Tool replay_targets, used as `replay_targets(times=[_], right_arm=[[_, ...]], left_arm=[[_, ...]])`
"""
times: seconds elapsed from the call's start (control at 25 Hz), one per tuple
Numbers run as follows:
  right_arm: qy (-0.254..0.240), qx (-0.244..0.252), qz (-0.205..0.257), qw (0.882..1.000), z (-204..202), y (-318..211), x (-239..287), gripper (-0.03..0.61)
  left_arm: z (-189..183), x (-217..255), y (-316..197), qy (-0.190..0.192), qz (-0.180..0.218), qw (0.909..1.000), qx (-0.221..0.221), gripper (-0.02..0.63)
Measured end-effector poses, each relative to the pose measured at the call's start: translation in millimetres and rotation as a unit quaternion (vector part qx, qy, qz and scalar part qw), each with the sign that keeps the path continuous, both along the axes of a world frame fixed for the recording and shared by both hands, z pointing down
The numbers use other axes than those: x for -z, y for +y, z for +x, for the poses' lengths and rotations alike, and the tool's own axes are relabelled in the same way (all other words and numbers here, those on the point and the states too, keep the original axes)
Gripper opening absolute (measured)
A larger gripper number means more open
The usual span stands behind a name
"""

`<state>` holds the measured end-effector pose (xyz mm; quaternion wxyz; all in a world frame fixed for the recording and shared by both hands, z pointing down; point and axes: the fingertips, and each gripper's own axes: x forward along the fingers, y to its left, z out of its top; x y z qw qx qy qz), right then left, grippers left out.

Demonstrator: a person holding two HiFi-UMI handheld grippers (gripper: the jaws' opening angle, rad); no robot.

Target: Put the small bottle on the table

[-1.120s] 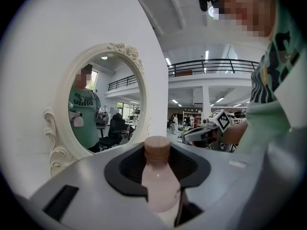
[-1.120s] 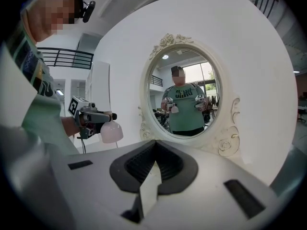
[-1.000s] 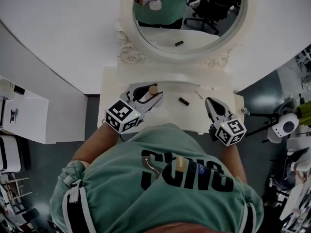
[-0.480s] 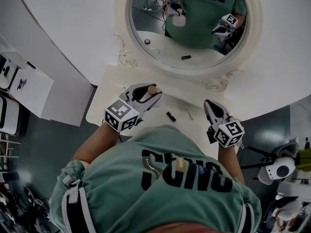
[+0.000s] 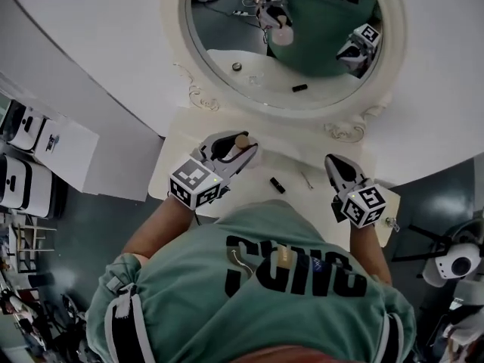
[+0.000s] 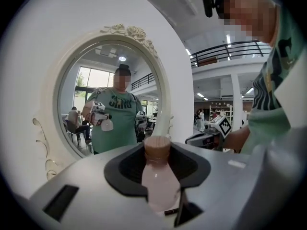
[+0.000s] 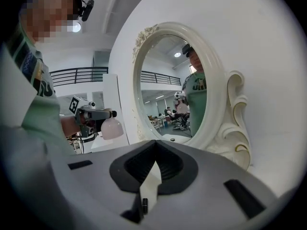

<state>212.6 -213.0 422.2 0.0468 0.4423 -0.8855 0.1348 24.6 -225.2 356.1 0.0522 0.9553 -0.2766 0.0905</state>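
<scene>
The small bottle (image 5: 242, 141), pale pink with a brown cap, is held upright above the left part of the cream dressing table (image 5: 178, 174). My left gripper (image 5: 239, 148) is shut on the bottle's body (image 6: 160, 185), with the cap (image 6: 157, 148) rising above the dark pads. My right gripper (image 5: 335, 165) hangs over the table's right side, shut and holding nothing. In the right gripper view its pads (image 7: 168, 163) meet in a line, and the left gripper (image 7: 88, 115) with the bottle (image 7: 112, 128) shows at the left.
An oval mirror (image 5: 291, 48) in an ornate cream frame (image 5: 198, 97) stands at the back of the table. A small black tube (image 5: 277, 185) and a thin stick (image 5: 306, 180) lie on the tabletop between the grippers. White cabinets (image 5: 60, 146) stand at the left.
Both grippers have moved farther over the table toward the mirror. The black tube now lies nearer the person than the fingertips. The bottle stays gripped in the left gripper.
</scene>
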Motion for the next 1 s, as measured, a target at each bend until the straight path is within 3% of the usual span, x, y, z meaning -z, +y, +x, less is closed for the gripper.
replay_targets(times=[0.44, 1.0], right_arm=[[0.033, -0.040, -0.001, 0.999, -36, -11, 8, -0.006], [0.035, -0.036, -0.016, 0.999, -27, -52, -33, -0.006]], left_arm=[[-13, -11, -31, -0.002, 0.009, 0.9980, -0.063, 0.140], [18, -67, -83, -0.022, 0.015, 0.9981, -0.056, 0.140]])
